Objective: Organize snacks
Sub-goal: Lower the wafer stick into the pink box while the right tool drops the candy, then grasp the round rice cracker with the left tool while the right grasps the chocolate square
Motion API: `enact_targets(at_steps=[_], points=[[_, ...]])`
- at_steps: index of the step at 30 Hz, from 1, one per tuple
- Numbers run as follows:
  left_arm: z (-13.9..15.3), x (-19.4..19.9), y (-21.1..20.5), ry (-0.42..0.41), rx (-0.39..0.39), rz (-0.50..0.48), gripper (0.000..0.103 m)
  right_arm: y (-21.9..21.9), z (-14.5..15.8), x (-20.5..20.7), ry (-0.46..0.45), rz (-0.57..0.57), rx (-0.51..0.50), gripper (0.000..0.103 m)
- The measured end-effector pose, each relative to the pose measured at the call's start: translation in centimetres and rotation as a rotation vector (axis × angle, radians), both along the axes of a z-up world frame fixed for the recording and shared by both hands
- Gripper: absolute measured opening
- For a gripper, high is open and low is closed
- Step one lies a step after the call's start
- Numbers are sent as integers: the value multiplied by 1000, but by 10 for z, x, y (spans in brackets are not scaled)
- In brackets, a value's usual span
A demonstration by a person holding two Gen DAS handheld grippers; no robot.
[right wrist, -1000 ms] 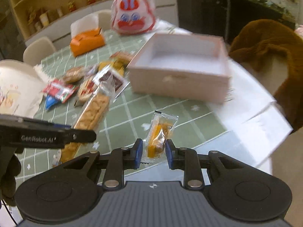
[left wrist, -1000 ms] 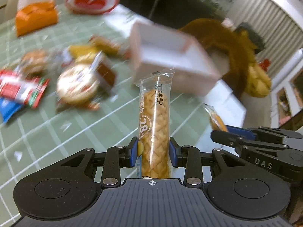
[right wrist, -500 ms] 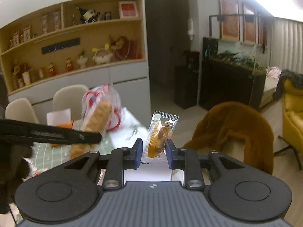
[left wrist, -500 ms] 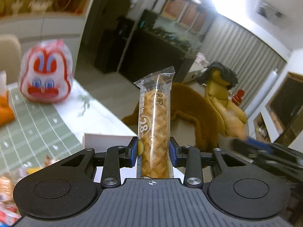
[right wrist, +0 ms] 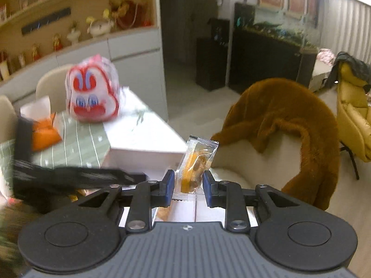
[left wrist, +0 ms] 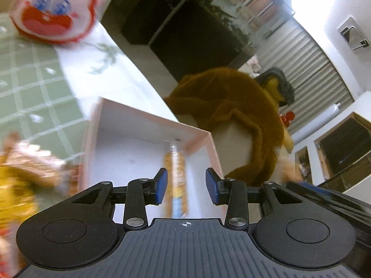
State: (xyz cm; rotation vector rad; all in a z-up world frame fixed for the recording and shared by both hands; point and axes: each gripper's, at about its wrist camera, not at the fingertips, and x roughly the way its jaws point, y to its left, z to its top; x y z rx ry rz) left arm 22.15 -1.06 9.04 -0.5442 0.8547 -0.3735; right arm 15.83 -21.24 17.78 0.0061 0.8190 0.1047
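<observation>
Snacks, two in play. Braided pastry stick in clear wrapper (left wrist: 174, 180): blurred, inside the pale pink box (left wrist: 148, 125), beyond and between the blue pads of the left hand-held gripper (left wrist: 186, 186). Jaws just opened, now standing clear of the wrapper on both sides; nothing pinched. Cannot tell whether stick already rests on the box floor or is mid-drop.

Small clear sachet with orange filling (right wrist: 196, 165): upright, pinched near its lower end by the right hand-held gripper (right wrist: 187, 188), jaws narrow and closed on it. Held above the near part of the box (right wrist: 143, 156), not yet released.

Handling, as judged: both packets light, film slippery and crinkly, contents brittle. Best taken across the middle of the wrapper with a gentle squeeze; sealed crimped ends too floppy to steer by. Sachet likely to swing if moved fast.

Box on the table (left wrist: 34, 85), green check cloth. More wrapped snacks (left wrist: 20, 178) left of the box, smeared by motion. Red-and-white rabbit-face bag (right wrist: 92, 95) at far end, orange packet (right wrist: 44, 132) beside it. Brown fleece over a chair (right wrist: 278, 125) just past the table edge.
</observation>
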Motion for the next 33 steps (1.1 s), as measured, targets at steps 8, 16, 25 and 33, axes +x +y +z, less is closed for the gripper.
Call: enact_targets(at_steps=[8, 16, 25, 33], points=[[5, -80, 79, -59, 171, 232, 41, 21, -66, 39, 90, -10, 102, 38], [-12, -117, 119, 23, 264, 333, 41, 46, -58, -20, -3, 109, 63, 58], [-23, -139, 106, 42, 285, 293, 41, 113, -73, -86, 48, 308, 152, 69], [-34, -100, 122, 54, 227, 334, 41, 159, -104, -83, 162, 303, 162, 70]])
